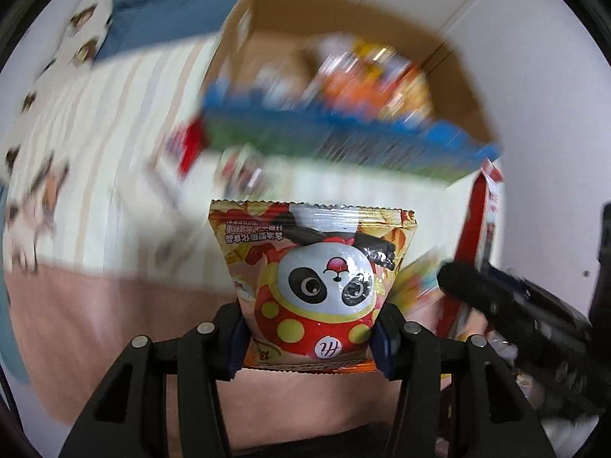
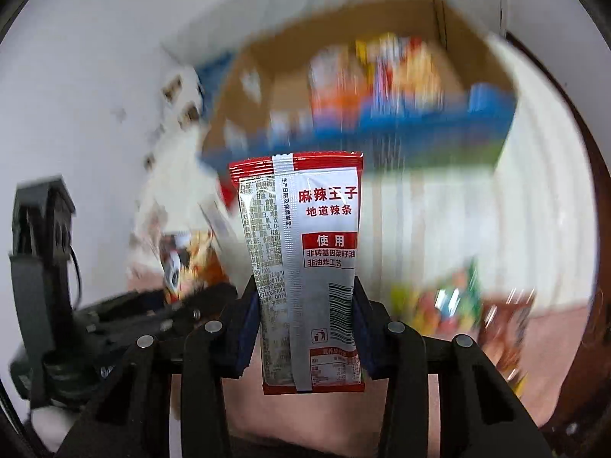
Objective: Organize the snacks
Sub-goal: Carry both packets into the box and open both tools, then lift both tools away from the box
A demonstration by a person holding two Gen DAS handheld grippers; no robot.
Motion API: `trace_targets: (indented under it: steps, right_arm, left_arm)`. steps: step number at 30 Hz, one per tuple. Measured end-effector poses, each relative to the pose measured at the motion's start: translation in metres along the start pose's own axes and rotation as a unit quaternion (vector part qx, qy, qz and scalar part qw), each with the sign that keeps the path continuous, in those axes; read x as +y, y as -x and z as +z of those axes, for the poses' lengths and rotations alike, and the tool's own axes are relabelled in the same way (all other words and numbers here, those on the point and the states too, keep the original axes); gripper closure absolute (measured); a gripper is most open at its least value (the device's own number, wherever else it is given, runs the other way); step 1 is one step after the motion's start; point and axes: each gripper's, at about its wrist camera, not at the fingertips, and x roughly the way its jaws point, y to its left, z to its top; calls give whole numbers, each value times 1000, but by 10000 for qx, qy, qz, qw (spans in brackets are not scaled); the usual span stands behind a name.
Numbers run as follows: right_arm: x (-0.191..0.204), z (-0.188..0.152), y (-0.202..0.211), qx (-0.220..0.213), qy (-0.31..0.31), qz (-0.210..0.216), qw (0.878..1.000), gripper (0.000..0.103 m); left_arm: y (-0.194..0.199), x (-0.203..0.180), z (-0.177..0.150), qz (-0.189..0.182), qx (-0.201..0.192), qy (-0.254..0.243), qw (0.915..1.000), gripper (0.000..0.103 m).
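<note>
Both tools clamp packets: left gripper (image 1: 309, 337) on the orange panda-printed foil pouch (image 1: 311, 286), right gripper (image 2: 305, 334) on the red-and-silver sachet (image 2: 305, 267). The open cardboard box (image 1: 439, 53) lies straight ahead of both.

A home bedroom: a striped bedsheet (image 1: 114, 122), a blue pillow (image 1: 160, 19), and a cardboard box (image 1: 343, 11) of snacks.

Striped bedsheet (image 1: 126, 114) in cream and pale bands, pink blanket (image 1: 95, 324) across the near part. Blue cloth (image 1: 160, 19) bunched at the far end beside white fabric with brown patches (image 1: 82, 34). White wall (image 2: 76, 76) behind; dark wooden edge (image 2: 588, 175) at the right margin.
</note>
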Motion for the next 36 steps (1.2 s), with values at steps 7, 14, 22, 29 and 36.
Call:
trace_targets:
  steps: [7,14,22,29,36]
  right_arm:
    - [4,136,36,-810,82,-522,9953,58]
    - [-34,225,-15,-466,-156,-1097,9928,58]
    - [-71,261,-97,58,-381,-1386,9896,58]
    - [-93,266,-121,340,-560,-1517,9863,18]
    - [-89,262,-128,404,-508,-1584,9852,8]
  left_arm:
    - [30,-21,124,72,-459,-480,9978,54]
    - [-29,10,218,457,110,-259,9986,54]
    - [-95,32,264,661,676,-95,9955,54]
    - [-115,45,274,750,670,0,9949,10]
    - [-105,47,269,673,422,115,9968,10]
